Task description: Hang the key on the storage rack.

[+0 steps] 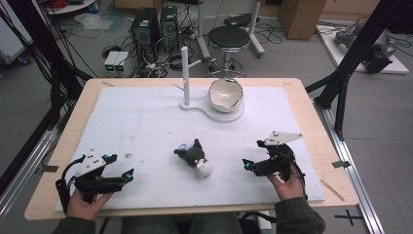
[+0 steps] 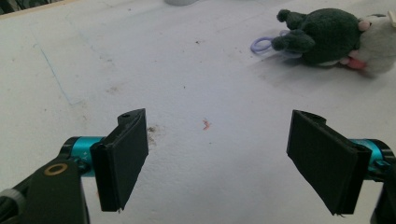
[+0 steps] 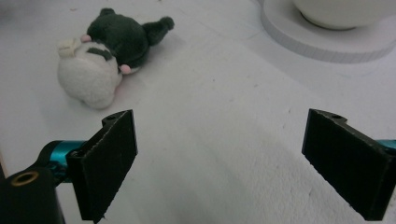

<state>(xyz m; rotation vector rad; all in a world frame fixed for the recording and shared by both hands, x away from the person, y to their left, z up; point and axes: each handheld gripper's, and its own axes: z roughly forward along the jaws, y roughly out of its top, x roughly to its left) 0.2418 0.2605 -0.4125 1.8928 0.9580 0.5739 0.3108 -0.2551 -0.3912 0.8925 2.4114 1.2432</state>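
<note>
The plush toy [image 1: 195, 158] is shown lying on its side mid-desk [image 1: 146, 126], between the two tongs, its long axis running from the dark end, far-left, to the white end, near-right. The right tongs [image 1: 247, 165] are judged slightly nearer than the left tongs [image 1: 127, 174]. Both are held released, jaws wide apart, grasping nothing.

A plush toy [image 1: 195, 158] lies on the worktop [image 1: 146, 122] near its front middle, between the left gripper [image 1: 124, 171] and the right gripper [image 1: 253, 157], apart from both. Behind it, toward the far edge, a bowl [image 1: 226, 94] sits on a stand [image 1: 207, 107], with an upright post [image 1: 185, 75] just left of the bowl
</note>
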